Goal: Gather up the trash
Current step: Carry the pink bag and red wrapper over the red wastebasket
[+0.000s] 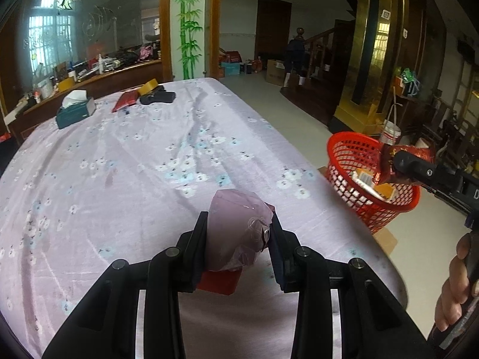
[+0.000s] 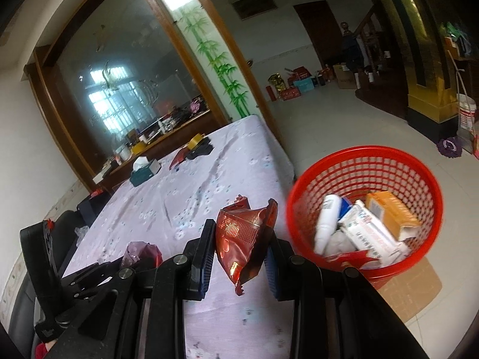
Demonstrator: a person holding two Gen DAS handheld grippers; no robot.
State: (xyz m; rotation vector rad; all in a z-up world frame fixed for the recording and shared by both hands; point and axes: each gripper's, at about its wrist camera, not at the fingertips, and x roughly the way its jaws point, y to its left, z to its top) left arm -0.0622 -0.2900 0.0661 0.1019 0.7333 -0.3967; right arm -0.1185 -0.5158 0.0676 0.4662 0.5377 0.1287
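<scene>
While the right gripper (image 2: 239, 239) clamps its jaws on a red wrapper (image 2: 242, 233) just beside the red basket (image 2: 431, 179), the left gripper (image 1: 239, 239) grips a crumpled purple bag (image 1: 236, 227) over the worktop (image 1: 119, 164), near the basket.

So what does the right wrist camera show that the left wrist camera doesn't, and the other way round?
Only the right wrist view looks down into the red basket, showing the white bottle and the orange box. Only the left wrist view shows the left gripper close up, shut on a crumpled purple wrapper, and a hand at the right edge. Both show the basket, the flowered tablecloth, the tissue box, and the right gripper shut on a red snack wrapper.
</scene>
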